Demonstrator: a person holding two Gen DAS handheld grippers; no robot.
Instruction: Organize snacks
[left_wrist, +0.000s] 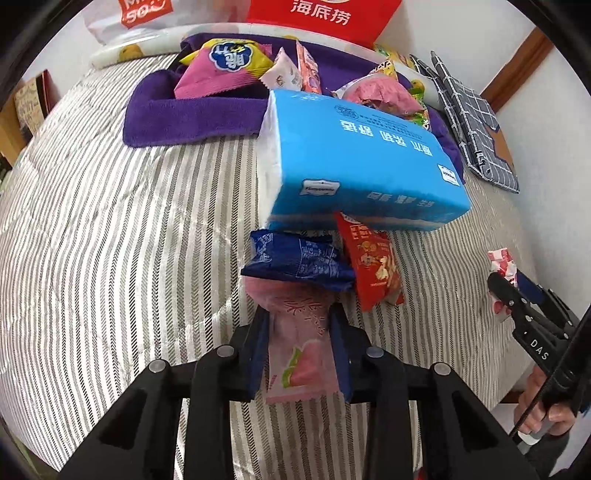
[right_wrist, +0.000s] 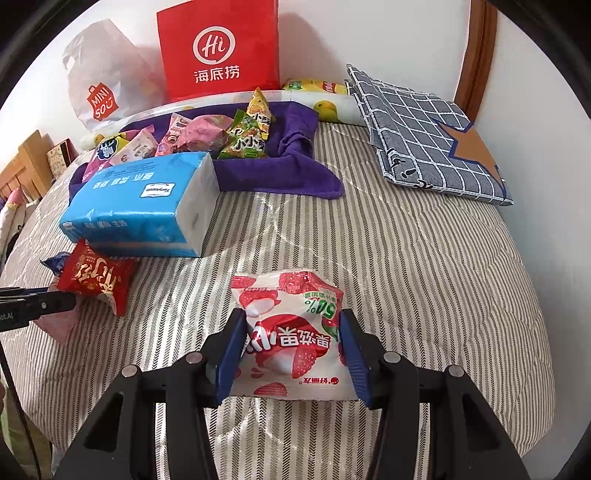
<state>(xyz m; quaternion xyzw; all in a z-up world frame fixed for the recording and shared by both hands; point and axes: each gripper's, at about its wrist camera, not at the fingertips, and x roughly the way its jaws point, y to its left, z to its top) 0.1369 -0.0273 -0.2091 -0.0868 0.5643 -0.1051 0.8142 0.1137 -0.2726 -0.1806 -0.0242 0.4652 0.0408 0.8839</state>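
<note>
My left gripper (left_wrist: 300, 325) is shut on a pink snack packet (left_wrist: 301, 347) low over the striped bed. Just ahead of it lie a dark blue packet (left_wrist: 295, 260) and a red packet (left_wrist: 373, 266), also in the right wrist view (right_wrist: 94, 278). My right gripper (right_wrist: 291, 332) is shut on a white-and-red strawberry snack bag (right_wrist: 291, 332); it also shows in the left wrist view (left_wrist: 508, 288) at the right edge. Several snacks (right_wrist: 207, 136) lie on a purple towel (right_wrist: 295, 173) at the back.
A blue tissue pack (left_wrist: 354, 158) lies between the towel and the near packets. A grey checked cloth bag (right_wrist: 432, 144) lies at the back right. A red paper bag (right_wrist: 218, 48) and a white plastic bag (right_wrist: 99, 74) stand against the wall.
</note>
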